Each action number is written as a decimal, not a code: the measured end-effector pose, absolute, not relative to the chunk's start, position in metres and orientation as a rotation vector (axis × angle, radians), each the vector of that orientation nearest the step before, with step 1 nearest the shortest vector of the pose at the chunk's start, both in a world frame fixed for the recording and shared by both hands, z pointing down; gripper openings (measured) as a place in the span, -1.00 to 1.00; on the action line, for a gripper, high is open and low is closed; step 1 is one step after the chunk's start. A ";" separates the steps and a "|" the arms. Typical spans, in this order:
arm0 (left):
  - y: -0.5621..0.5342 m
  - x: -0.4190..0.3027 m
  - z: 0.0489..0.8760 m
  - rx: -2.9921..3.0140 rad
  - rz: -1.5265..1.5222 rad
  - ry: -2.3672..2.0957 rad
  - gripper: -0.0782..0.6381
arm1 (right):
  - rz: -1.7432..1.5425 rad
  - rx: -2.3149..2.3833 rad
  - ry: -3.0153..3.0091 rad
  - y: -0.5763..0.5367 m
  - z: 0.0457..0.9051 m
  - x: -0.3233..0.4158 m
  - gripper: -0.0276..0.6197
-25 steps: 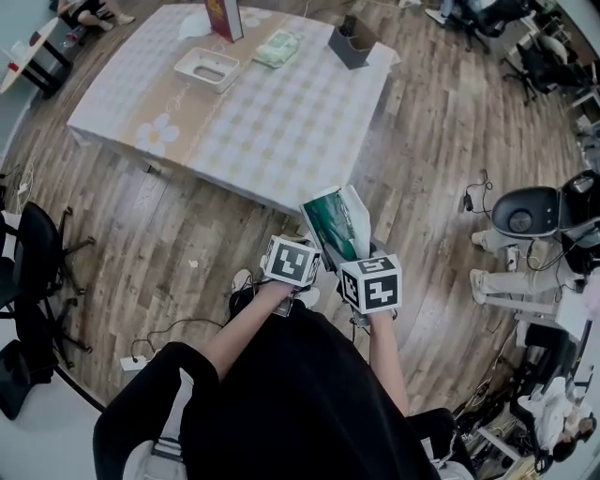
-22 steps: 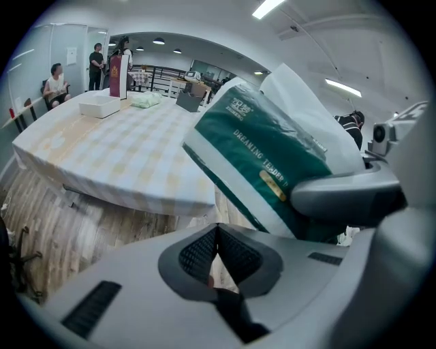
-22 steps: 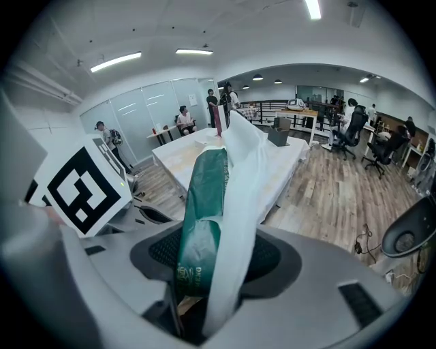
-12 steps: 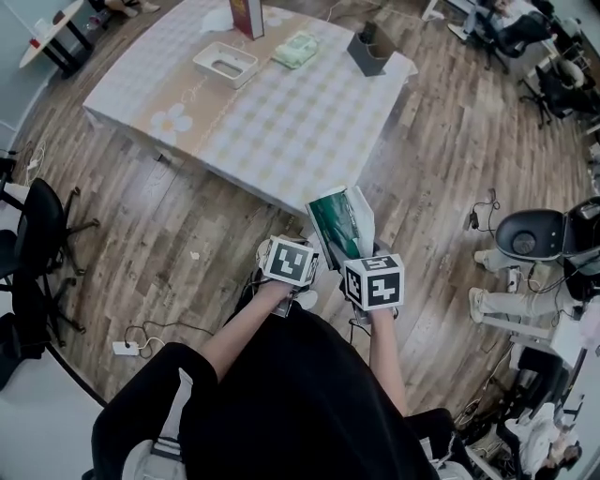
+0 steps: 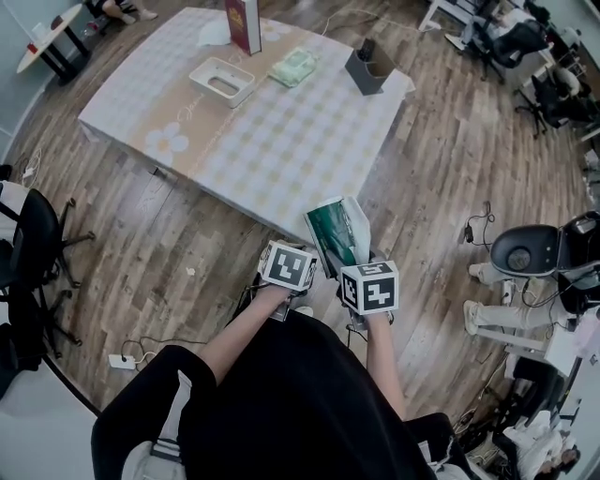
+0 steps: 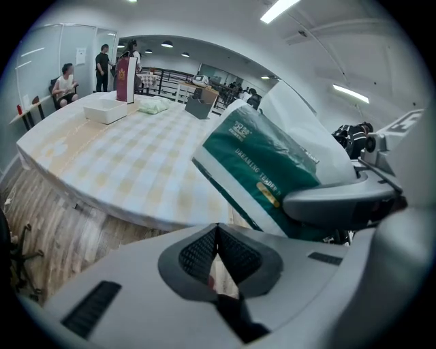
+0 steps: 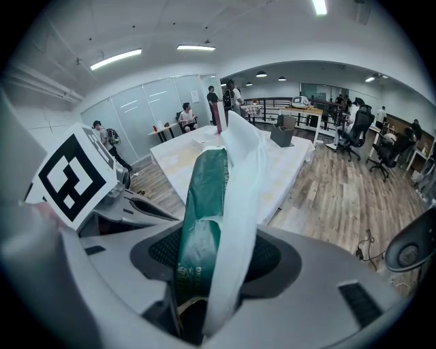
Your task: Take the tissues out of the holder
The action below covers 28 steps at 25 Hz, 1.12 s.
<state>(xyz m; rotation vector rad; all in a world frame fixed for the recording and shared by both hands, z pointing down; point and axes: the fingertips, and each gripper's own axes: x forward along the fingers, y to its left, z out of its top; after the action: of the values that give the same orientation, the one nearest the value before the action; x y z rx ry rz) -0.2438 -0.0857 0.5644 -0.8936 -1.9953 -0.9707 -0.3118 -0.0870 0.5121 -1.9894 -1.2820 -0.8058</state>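
A green tissue pack point(image 5: 337, 232) with a loose white sheet on top stands between the jaws of my right gripper point(image 5: 353, 258), held above the wooden floor just off the table's near corner. The right gripper view shows the pack point(image 7: 203, 204) edge-on, clamped between the pads of that gripper point(image 7: 211, 269). My left gripper point(image 5: 298, 248) hangs beside it, jaws shut with nothing between them point(image 6: 216, 253), and the pack point(image 6: 266, 170) shows to its right. A white tissue holder point(image 5: 221, 79) lies far off on the checked table point(image 5: 272, 150).
On the table also stand a red upright sign point(image 5: 243, 23), a light green pack point(image 5: 293, 67) and a dark grey box point(image 5: 370, 66). Black chairs point(image 5: 37, 248) stand at the left. A round grey machine point(image 5: 525, 225) and floor cables lie at the right.
The head view has swung a little, so the table sits further right in the picture. Both grippers have drifted slightly together with the pack. Neither grip has changed.
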 end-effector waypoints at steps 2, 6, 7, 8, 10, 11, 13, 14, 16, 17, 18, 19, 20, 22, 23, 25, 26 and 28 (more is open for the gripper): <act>-0.073 -0.246 0.565 -0.883 -0.961 -2.007 -0.76 | -0.807 -1.978 -1.287 -0.076 0.513 -0.313 -0.15; -0.046 -0.244 0.562 -0.876 -0.964 -2.003 -0.76 | -0.813 -1.969 -1.284 -0.049 0.515 -0.312 -0.15; -0.038 -0.244 0.561 -0.875 -0.963 -2.005 -0.76 | -0.816 -1.969 -1.283 -0.042 0.516 -0.311 -0.15; -0.031 -0.244 0.560 -0.873 -0.963 -2.008 -0.76 | -0.818 -1.968 -1.285 -0.035 0.516 -0.311 -0.14; -0.015 -0.244 0.559 -0.870 -0.962 -2.014 -0.76 | -0.821 -1.965 -1.292 -0.020 0.515 -0.311 -0.14; -0.007 -0.244 0.558 -0.869 -0.961 -2.016 -0.76 | -0.822 -1.964 -1.296 -0.012 0.514 -0.311 -0.14; 0.008 -0.242 0.556 -0.864 -0.960 -2.019 -0.76 | -0.826 -1.958 -1.301 0.002 0.513 -0.310 -0.14; 0.015 -0.241 0.556 -0.860 -0.959 -2.021 -0.76 | -0.829 -1.953 -1.303 0.008 0.514 -0.309 -0.14; 0.028 -0.239 0.555 -0.854 -0.956 -2.025 -0.76 | -0.833 -1.944 -1.305 0.020 0.515 -0.307 -0.14; 0.035 -0.237 0.555 -0.853 -0.954 -2.028 -0.76 | -0.834 -1.940 -1.307 0.026 0.516 -0.306 -0.15; 0.041 -0.236 0.556 -0.850 -0.952 -2.031 -0.76 | -0.835 -1.935 -1.311 0.032 0.517 -0.305 -0.14; 0.047 -0.235 0.557 -0.847 -0.952 -2.034 -0.76 | -0.836 -1.928 -1.316 0.038 0.518 -0.304 -0.14; 0.052 -0.233 0.557 -0.841 -0.951 -2.036 -0.76 | -0.839 -1.921 -1.321 0.043 0.518 -0.304 -0.14; 0.061 -0.229 0.557 -0.826 -0.950 -2.033 -0.76 | -0.846 -1.903 -1.332 0.053 0.521 -0.303 -0.15; 0.064 -0.227 0.560 -0.815 -0.953 -2.032 -0.76 | -0.850 -1.894 -1.336 0.058 0.523 -0.303 -0.14; 0.071 -0.225 0.568 -0.792 -0.960 -2.034 -0.76 | -0.857 -1.877 -1.343 0.067 0.527 -0.301 -0.14; 0.075 -0.223 0.570 -0.782 -0.962 -2.035 -0.76 | -0.860 -1.868 -1.346 0.071 0.529 -0.301 -0.15; 0.083 -0.219 0.571 -0.765 -0.961 -2.035 -0.76 | -0.860 -1.852 -1.353 0.080 0.532 -0.298 -0.14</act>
<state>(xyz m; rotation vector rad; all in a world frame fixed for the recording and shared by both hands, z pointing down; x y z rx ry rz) -0.2192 0.0831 0.5712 -0.7650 -2.0354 -0.9613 -0.2980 0.0798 0.5317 -1.8517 -1.3528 -0.8603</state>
